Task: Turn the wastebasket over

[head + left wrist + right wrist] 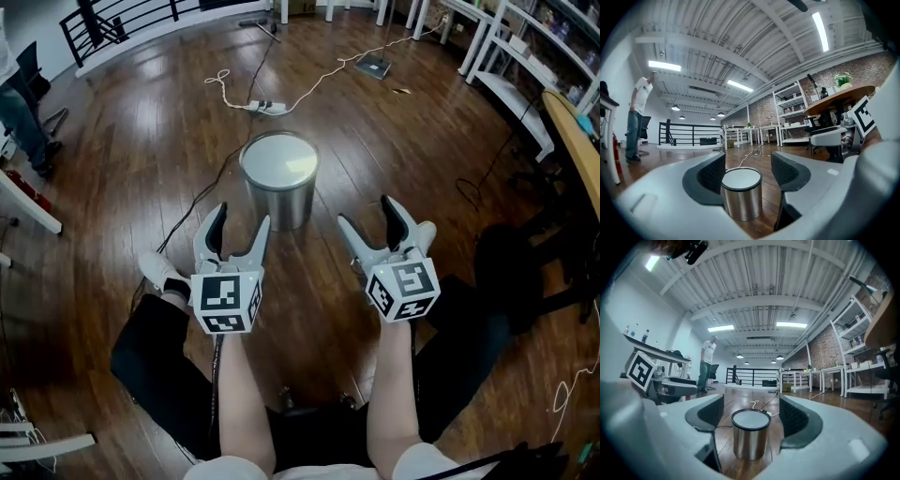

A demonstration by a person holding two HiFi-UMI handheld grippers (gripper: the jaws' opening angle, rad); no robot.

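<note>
Dark wood-plank floor (122, 141), open workshop rm w/ white shelving (506, 84) at the right.

Head view: brushed-steel cylindrical wastebasket (279, 183) stands upright on the floor, flat closed end up, just ahead of both claws and apart from them. Left gripper (241, 217) and right gripper (367, 211) are both spread, nothing in either.

Left gripper view: basket shows through the gap, beyond the jaws; pads clear of it.

Right gripper view: same, jaws spread, basket beyond, untouched.
</note>
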